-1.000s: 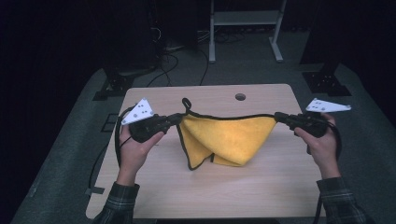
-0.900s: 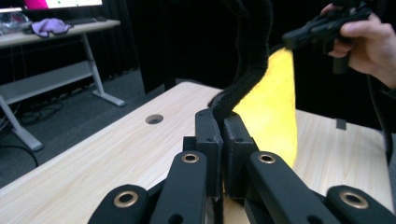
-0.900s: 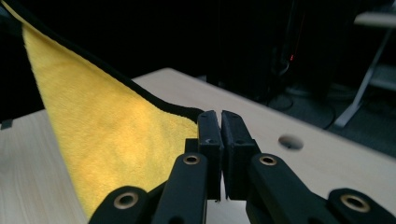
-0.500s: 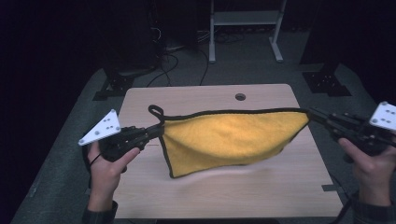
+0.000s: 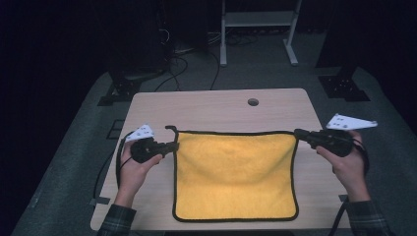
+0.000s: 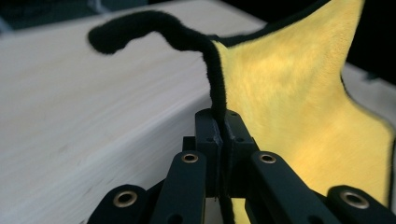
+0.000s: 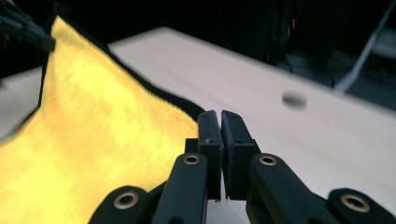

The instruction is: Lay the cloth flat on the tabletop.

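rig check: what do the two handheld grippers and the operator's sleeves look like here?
Both the left gripper and the right gripper are black, with two flat-faced jaws on linked bars that have brass-coloured rivets. Each carries a pale three-cornered plate on top, the left one dotted. A black cable loops from each. The sleeves are dark plaid.

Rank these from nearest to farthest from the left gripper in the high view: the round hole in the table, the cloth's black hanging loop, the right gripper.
From the left gripper:
1. Black hanging loop, at the yellow cloth's far left corner, right by its jaws.
2. Round hole, toward the table's far edge, right of centre.
3. Right gripper, across the cloth at its far right corner.
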{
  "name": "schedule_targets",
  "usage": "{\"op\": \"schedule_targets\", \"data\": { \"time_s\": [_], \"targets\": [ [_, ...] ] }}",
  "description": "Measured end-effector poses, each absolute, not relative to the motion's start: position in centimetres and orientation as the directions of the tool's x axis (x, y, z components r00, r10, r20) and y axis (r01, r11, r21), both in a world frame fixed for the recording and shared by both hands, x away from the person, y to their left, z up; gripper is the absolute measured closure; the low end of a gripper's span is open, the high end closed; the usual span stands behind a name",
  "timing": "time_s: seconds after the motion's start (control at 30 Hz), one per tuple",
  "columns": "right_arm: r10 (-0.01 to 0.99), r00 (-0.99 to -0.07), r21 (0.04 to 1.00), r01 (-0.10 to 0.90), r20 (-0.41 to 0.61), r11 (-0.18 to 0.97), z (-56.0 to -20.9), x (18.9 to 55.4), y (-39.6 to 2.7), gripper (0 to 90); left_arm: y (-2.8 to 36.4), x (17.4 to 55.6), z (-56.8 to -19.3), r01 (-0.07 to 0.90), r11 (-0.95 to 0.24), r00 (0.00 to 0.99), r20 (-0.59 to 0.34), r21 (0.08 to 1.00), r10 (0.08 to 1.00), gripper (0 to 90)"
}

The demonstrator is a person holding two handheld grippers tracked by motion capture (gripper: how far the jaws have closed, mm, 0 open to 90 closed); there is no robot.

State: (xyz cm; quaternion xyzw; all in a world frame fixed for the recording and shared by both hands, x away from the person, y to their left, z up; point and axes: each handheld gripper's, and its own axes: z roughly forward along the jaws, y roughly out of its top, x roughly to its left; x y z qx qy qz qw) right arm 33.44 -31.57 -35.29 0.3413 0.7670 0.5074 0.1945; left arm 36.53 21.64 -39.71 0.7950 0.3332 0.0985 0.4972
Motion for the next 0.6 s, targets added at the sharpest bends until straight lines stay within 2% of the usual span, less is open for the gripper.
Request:
{"op": "schedule_targets", "data": {
  "time_s": [0.17, 0.4, 0.6],
  "targets": [
    [0.743, -0.667, 0.877, 0.388, 0.056, 0.282, -38.3, 36.0, -30.9, 86.9, 21.3, 39.0, -41.6, 0.466, -0.283, 0.724, -0.178, 0.838, 0.666, 86.6],
    [0.770, -0.636, 0.870, 0.407, 0.050, 0.279, -39.5, 38.9, -29.8, 86.9, 20.7, 42.1, -43.2, 0.513, -0.297, 0.664, -0.153, 0.805, 0.732, 86.4],
    [0.788, -0.615, 0.859, 0.418, 0.029, 0.295, -41.0, 41.6, -28.3, 86.8, 20.4, 43.8, -44.6, 0.547, -0.309, 0.640, -0.151, 0.778, 0.753, 86.2]
  ]
}}
